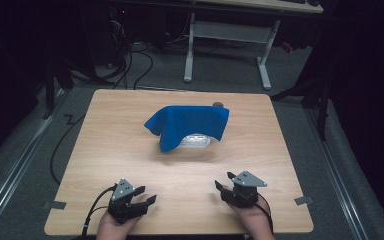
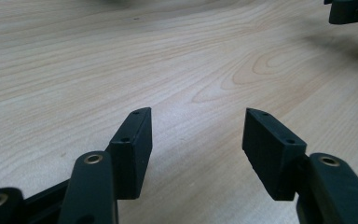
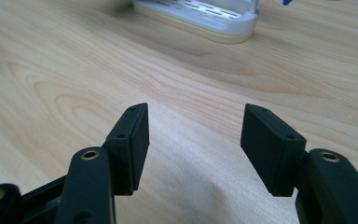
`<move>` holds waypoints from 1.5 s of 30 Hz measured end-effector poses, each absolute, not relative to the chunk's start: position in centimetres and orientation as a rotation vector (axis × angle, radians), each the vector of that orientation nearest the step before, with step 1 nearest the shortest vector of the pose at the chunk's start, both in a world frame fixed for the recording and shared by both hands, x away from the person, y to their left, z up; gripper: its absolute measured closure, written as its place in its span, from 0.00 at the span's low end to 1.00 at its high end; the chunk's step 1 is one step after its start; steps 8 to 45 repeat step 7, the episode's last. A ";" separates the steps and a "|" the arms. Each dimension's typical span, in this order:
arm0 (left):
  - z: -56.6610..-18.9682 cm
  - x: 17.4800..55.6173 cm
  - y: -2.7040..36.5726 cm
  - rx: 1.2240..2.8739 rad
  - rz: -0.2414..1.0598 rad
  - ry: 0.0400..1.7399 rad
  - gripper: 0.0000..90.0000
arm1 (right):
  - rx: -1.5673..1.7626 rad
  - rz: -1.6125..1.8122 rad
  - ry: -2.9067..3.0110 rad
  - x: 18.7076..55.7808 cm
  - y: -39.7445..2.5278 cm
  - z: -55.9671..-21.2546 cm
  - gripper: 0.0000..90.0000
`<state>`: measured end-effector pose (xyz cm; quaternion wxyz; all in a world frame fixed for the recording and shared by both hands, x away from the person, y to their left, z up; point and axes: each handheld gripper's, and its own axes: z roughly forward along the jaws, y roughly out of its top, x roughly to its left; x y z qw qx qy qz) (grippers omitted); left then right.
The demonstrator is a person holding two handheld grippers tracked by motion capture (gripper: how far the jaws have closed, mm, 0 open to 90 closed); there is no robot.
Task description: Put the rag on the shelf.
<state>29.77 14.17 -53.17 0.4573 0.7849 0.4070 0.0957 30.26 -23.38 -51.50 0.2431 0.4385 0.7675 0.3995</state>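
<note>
It looked like a lab or test room set up for recording. A single light wooden table stood lit under otherwise dark surroundings, on grey carpet. Black cables trailed across the floor beyond the table's far edge, where the white legs of a desk stood. Metal rails ran along the floor past the table's left and right edges.

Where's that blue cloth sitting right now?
In the high view, the blue cloth lies draped over a white tray near the table's middle, beyond both grippers.
</note>
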 end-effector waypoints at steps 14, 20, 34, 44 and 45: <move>-53.2 29.9 14.9 1.911 0.236 1.030 0.48 | 1.203 1.104 2.085 30.6 -24.0 -51.7 0.47; -53.2 29.9 14.9 1.911 0.236 1.030 0.48 | 1.203 1.104 2.085 30.6 -24.0 -51.7 0.47; -53.2 29.9 14.9 1.911 0.236 1.030 0.48 | 1.203 1.104 2.085 30.6 -24.0 -51.7 0.47; -53.2 29.9 14.9 1.911 0.236 1.030 0.48 | 1.203 1.104 2.085 30.6 -24.0 -51.7 0.47; -53.2 29.9 14.9 1.911 0.236 1.030 0.48 | 1.203 1.104 2.085 30.6 -24.0 -51.7 0.47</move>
